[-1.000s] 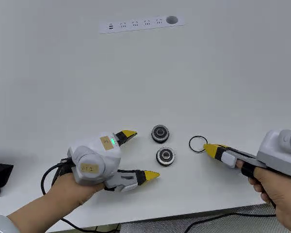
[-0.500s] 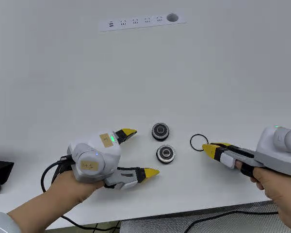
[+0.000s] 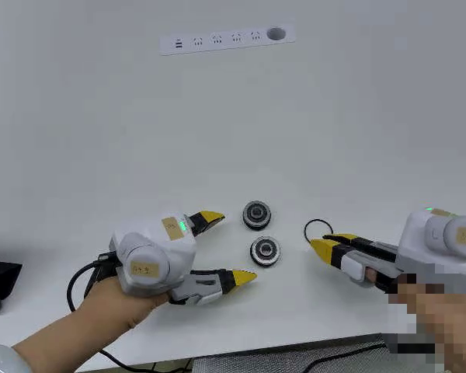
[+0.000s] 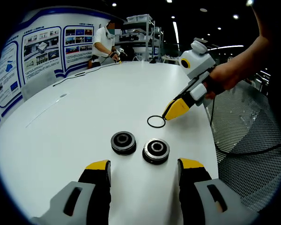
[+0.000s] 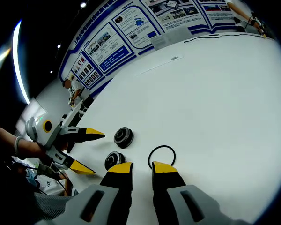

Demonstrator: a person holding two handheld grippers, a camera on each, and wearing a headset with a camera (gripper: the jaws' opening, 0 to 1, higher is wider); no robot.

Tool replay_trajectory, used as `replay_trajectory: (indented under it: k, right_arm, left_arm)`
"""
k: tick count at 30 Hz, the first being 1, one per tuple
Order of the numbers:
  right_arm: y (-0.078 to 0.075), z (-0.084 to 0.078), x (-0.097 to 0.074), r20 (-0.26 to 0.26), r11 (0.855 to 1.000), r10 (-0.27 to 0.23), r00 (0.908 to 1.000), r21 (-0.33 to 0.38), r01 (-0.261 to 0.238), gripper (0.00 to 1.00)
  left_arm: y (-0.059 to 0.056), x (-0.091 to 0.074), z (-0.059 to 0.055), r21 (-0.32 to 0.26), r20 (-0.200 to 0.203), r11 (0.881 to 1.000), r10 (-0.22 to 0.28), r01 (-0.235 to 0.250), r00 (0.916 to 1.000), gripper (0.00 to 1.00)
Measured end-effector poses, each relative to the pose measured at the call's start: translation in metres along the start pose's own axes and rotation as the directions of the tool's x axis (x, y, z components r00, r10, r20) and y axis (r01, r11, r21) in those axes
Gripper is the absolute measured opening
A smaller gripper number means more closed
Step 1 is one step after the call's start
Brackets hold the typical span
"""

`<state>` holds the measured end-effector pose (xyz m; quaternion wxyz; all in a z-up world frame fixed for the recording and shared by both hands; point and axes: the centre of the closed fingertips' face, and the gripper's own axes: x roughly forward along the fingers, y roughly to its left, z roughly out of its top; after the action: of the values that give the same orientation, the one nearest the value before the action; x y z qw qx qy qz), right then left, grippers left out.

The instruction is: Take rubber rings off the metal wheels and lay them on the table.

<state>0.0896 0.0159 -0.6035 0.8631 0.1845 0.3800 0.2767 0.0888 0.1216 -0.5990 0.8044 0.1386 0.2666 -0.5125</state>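
Tongs, left: the left tongs (image 3: 229,246) sat lower left of the head view, spread wide and holding nothing, tips aimed at the wheels.
Tongs, right: the right tongs (image 3: 325,242) sat lower right, tips narrowly parted, empty, just beside the loose ring.
Loose ring: one rubber ring (image 3: 317,221) lay flat on the bench (image 3: 217,140), right of centre and apart from both wheels.
Wheels: two, lying flat with axles up at lower centre. The far wheel (image 3: 256,214) sat above the near wheel (image 3: 265,250), close together but not touching.
Rings on wheels: both wheels had dark outer bands. Whether a ring remained on either could not be told.
Deciding relation: the wheels lay between the two tongs. In the left gripper view both sat just ahead of its open gap, the near wheel closest.
Nearer side: the left, by my reading. The right tongs had the loose ring between them and the wheels.
Other: one power strip (image 3: 225,37) at the top of the frame.
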Motion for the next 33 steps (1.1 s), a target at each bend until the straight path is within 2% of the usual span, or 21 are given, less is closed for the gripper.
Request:
replay_trajectory:
  k: [18, 28, 33]
  right_arm:
    - [0.022, -0.013, 0.014, -0.029, 0.998, 0.056, 0.998, 0.03, -0.056, 0.17]
    - [0.026, -0.015, 0.017, -0.031, 0.997, 0.07, 0.9971, 0.044, -0.068, 0.17]
    - [0.027, -0.016, 0.017, -0.032, 0.996, 0.072, 0.9969, 0.055, -0.071, 0.17]
  left_arm:
    - [-0.01, 0.009, 0.014, 0.023, 0.008, 0.999, -0.039, 0.039, 0.9992, 0.39]
    - [-0.014, 0.013, 0.014, 0.036, 0.0, 0.997, -0.063, 0.063, 0.998, 0.26]
    - [-0.017, 0.018, 0.015, 0.049, -0.012, 0.997, -0.067, 0.068, 0.9977, 0.25]
